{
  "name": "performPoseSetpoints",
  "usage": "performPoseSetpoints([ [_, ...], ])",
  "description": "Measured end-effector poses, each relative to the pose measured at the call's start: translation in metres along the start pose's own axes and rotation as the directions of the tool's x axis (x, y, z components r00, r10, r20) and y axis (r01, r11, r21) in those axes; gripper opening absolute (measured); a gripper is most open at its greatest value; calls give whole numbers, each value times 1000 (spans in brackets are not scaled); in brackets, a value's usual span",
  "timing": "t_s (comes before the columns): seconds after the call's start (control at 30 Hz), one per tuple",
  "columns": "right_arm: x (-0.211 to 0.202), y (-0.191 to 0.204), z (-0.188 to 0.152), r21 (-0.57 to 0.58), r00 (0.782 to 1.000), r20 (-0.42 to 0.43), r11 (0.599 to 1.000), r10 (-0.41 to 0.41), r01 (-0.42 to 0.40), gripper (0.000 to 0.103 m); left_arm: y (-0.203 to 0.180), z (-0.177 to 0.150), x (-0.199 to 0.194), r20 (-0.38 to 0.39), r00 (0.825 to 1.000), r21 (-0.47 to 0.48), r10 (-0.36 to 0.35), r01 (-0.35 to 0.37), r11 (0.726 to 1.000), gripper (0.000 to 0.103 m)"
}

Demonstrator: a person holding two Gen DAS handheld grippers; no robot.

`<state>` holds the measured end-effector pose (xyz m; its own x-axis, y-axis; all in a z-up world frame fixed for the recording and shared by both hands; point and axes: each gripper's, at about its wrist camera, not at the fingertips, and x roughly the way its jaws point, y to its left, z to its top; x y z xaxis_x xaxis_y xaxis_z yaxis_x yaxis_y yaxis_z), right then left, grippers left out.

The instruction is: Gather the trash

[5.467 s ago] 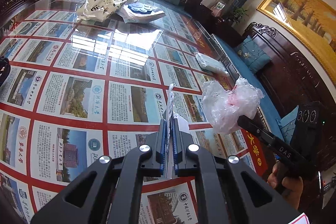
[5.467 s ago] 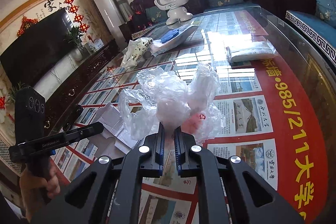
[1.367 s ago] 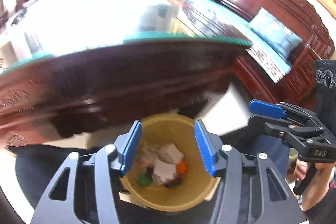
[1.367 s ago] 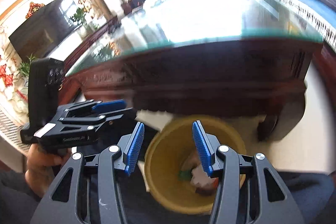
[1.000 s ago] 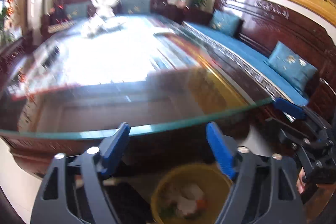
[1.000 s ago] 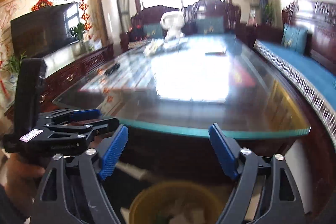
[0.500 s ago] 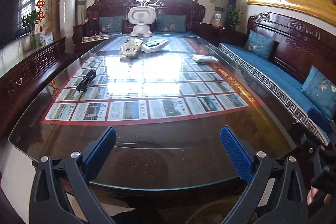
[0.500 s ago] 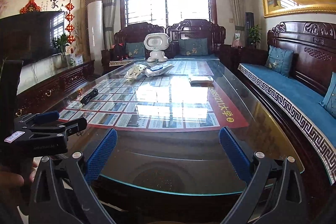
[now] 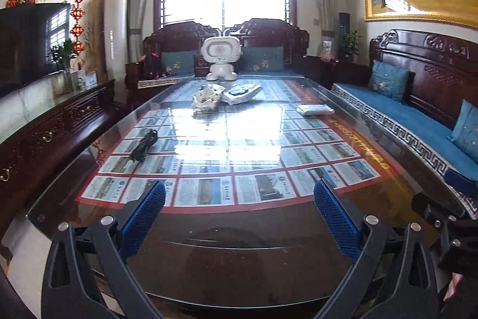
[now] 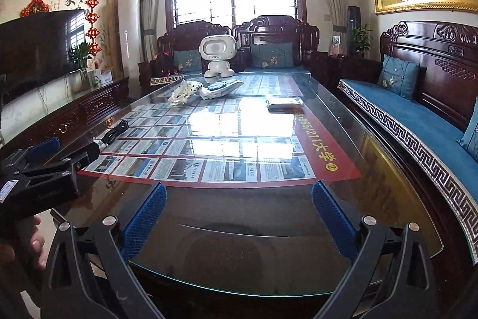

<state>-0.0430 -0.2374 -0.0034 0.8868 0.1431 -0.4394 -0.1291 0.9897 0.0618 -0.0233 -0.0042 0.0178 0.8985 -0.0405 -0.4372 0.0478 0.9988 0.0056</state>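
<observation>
My left gripper (image 9: 239,195) is wide open and empty, held level at the near end of the long glass-topped table (image 9: 239,232). My right gripper (image 10: 239,195) is also wide open and empty beside it; it shows at the right edge of the left wrist view (image 9: 448,211). The left gripper shows at the left edge of the right wrist view (image 10: 50,166). At the far end lie a crumpled patterned bag (image 9: 207,97) (image 10: 183,91), a white and blue packet (image 9: 243,90) (image 10: 221,87) and a flat white packet (image 9: 313,109) (image 10: 283,103). No bin is in view.
A white toy robot (image 9: 221,59) stands at the table's far end. A black cable (image 9: 145,145) (image 10: 115,132) lies on the left side. A dark wooden bench with blue cushions (image 10: 418,115) runs along the right, a low cabinet (image 9: 44,133) along the left.
Both grippers have risen from over the yellow bin below the table edge to table height. Paper and plastic held earlier are gone from the jaws, which have opened wide.
</observation>
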Motion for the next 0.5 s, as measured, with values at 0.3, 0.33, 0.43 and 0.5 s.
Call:
performPoseSetpoints([
  [0.3,3,-11,-1,29,1000,-26,1000,-10,11,95,6,-8,30,-189,982,-42,-16,8,999,99],
  [0.33,4,-11,-1,25,999,-33,1000,-13,14,95,6,-8,32,-193,981,-39,-10,2,999,99],
  [0.43,5,-12,-2,27,999,-42,1000,-10,11,95,8,-7,31,-201,979,-45,-9,0,999,99],
  [0.5,5,-13,-2,33,999,-47,999,-3,5,95,8,-6,30,-202,979,-67,-25,12,998,99],
])
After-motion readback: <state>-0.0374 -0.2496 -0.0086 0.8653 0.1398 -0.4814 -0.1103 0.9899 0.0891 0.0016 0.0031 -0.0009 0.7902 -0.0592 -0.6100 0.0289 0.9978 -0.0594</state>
